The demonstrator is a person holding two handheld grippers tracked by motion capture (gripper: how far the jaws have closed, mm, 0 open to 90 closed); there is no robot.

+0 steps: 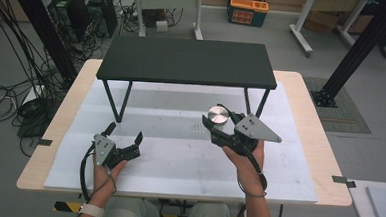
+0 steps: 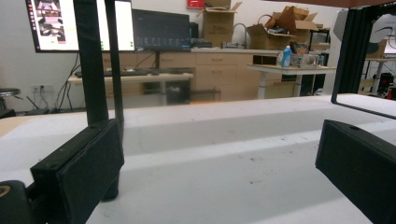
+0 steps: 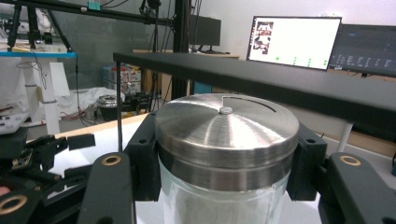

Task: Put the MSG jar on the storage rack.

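A glass jar with a brushed metal lid [image 1: 218, 115] hangs above the white mat [image 1: 178, 163], in front of the black shelf's right legs. My right gripper [image 1: 221, 120] is shut on it, one pad pressing each side just below the lid. In the right gripper view the jar [image 3: 226, 123] sits between the two black pads [image 3: 147, 158], its lid a little below the shelf top [image 3: 261, 79]. My left gripper [image 1: 125, 131] rests low on the mat at the left, open, with nothing between its fingers [image 2: 79, 172].
A low black shelf [image 1: 187, 60] on thin legs [image 1: 123, 102] spans the back of the mat. The wooden table edge [image 1: 323, 160] frames the mat. Cables, a computer tower and an orange crate [image 1: 247, 11] lie on the floor beyond.
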